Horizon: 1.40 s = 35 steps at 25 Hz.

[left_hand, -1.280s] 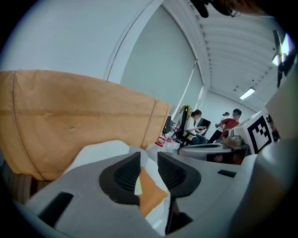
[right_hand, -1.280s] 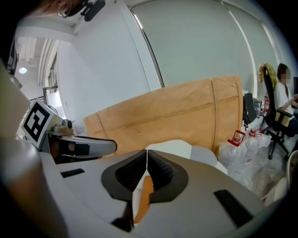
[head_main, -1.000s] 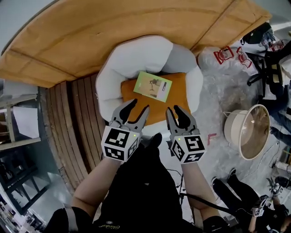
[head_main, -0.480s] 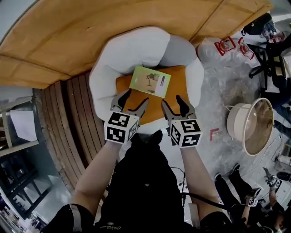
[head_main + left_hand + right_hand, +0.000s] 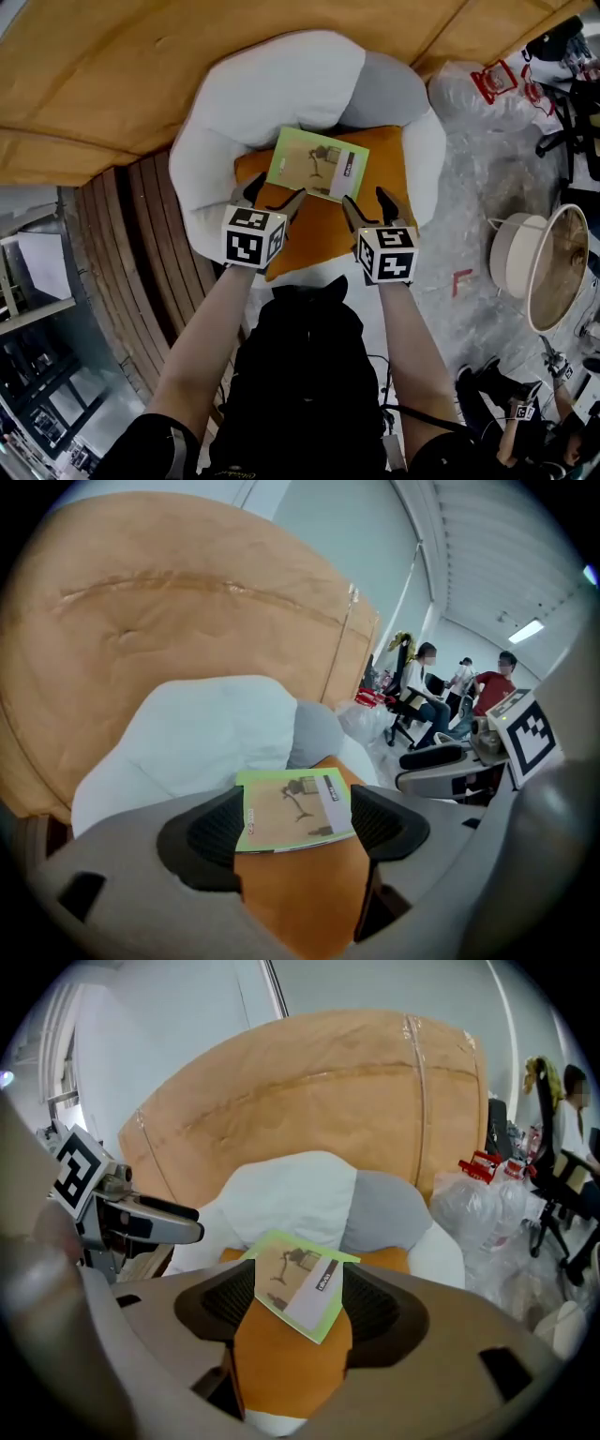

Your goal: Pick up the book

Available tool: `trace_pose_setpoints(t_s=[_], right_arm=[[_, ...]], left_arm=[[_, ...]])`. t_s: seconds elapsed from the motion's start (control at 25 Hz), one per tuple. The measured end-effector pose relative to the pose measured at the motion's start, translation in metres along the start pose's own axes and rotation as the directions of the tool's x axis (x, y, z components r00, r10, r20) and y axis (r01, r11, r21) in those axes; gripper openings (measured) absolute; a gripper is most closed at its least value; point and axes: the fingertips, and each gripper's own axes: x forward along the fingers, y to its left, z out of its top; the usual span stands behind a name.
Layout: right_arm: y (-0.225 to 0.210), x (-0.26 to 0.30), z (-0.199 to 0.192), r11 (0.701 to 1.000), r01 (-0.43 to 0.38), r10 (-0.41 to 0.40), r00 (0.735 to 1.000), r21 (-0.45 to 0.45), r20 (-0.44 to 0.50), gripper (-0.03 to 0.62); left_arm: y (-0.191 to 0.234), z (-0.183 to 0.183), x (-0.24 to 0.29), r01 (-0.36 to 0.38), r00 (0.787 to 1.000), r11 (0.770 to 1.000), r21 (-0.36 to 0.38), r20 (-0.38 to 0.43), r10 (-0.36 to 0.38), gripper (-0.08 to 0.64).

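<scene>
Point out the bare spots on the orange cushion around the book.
The widest bare patch is on the orange cushion, between the book and the cushion's front edge. A narrower strip lies between the book's right edge and the white armrest. It is crowded at the near corners, where the left gripper and right gripper hover, jaws just opening, empty.

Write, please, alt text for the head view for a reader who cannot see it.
A green book lies flat on an orange cushion in a white padded seat, seen from above. Just short of it, the left hand-held gripper and right hand-held gripper, one in each hand, point at it; their jaws have just been opening, with nothing held between them.
</scene>
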Motion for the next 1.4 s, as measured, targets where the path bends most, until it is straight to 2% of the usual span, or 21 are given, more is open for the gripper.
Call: trace_pose_setpoints(t_s=[0.16,0.4,0.76,1.04,1.12,1.4], right_arm=[[-0.011,0.041,-0.022,1.000,-0.003,0.002,1.000,-0.011,-0.025,0.279],[-0.031,0.087,-0.051,1.000,0.014,-0.014,0.998,0.004,-0.060,0.292],[-0.044,0.120,-0.079,0.998,-0.017,0.021,0.997,0.059,-0.074,0.341],[-0.038,0.131,-0.085,0.977,-0.103,0.114,0.992,0.187,-0.049,0.350],[-0.033,0.135,-0.087,0.977,-0.102,0.114,0.992,0.187,-0.054,0.370],[-0.031,0.126,-0.088,0.986,-0.070,0.085,0.992,0.151,-0.092,0.370]], left_arm=[[0.023,-0.021,0.040,-0.025,0.999,1.000,0.005,-0.028,0.025,0.345],[0.040,-0.050,0.083,-0.008,0.998,1.000,0.001,-0.067,0.008,0.382],[0.063,-0.082,0.126,0.010,0.990,1.000,0.010,-0.138,-0.008,0.416],[0.065,-0.089,0.134,0.091,0.984,0.993,-0.074,-0.149,-0.101,0.434],[0.063,-0.090,0.137,0.099,0.982,0.992,-0.076,-0.153,-0.110,0.434],[0.054,-0.089,0.128,0.077,0.983,0.996,-0.046,-0.164,-0.084,0.433]])
